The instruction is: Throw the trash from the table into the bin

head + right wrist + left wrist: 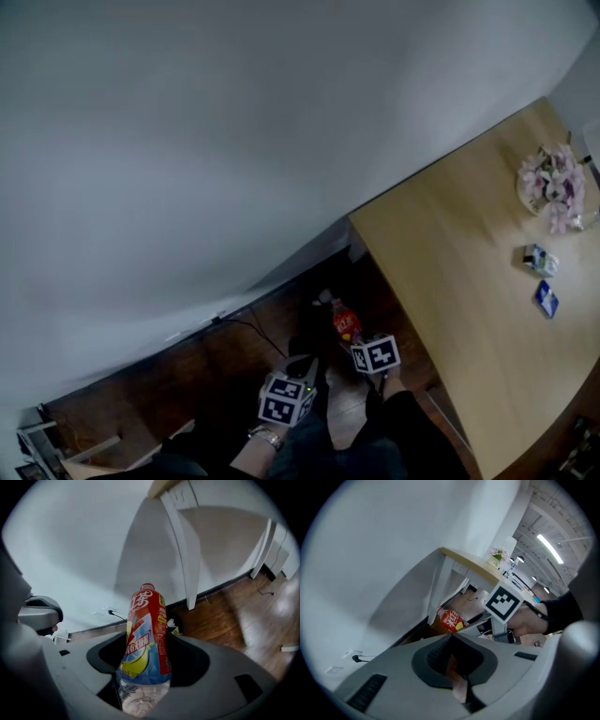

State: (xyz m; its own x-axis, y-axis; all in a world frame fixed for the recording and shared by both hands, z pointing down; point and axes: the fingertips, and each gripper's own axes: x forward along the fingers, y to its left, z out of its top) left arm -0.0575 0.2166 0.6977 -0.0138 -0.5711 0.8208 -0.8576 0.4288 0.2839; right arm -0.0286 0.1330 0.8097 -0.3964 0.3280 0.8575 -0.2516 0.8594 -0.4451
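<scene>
- While the right gripper (147,639) is clamping the bottle (146,616) by its lower half, off the table's (469,309) wall-side corner, no bin is showing clearly: letting go is risking a miss onto the floor (234,616).
- Left gripper (452,641), jaws closed together, is hovering just beside it, risking a knock.

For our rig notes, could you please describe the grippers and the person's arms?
The left gripper and right gripper are pale grey with dark jaw recesses; each carries a white cube of black square markers. Sleeves dark; a wristband shows.
</scene>
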